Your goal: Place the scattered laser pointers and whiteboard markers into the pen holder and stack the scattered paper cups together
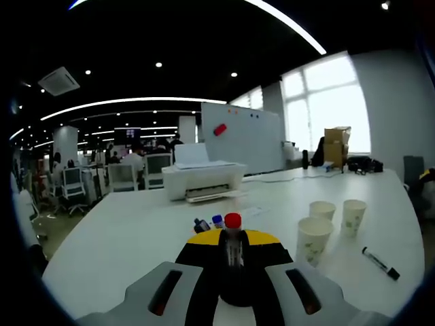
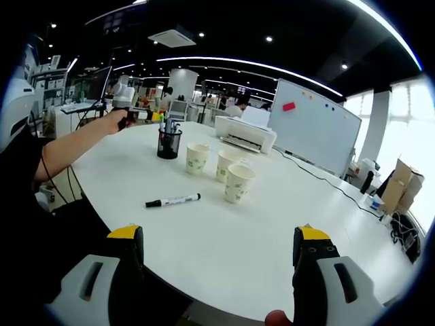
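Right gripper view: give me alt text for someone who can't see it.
The right gripper hangs open and empty over a white table. Beyond it lie a black whiteboard marker and three separate paper cups. At the far left the left gripper, in a person's outstretched hand, is beside a black mesh pen holder that has pens in it.

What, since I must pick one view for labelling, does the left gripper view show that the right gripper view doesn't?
Left gripper view: the left gripper shut on a red-capped marker, blue pen caps just beyond, a cardboard box by the window.
Right gripper view: the pen holder, the person's arm, the right gripper open.
Both: three separate paper cups, a black marker lying on the white table, the printer, the whiteboard.
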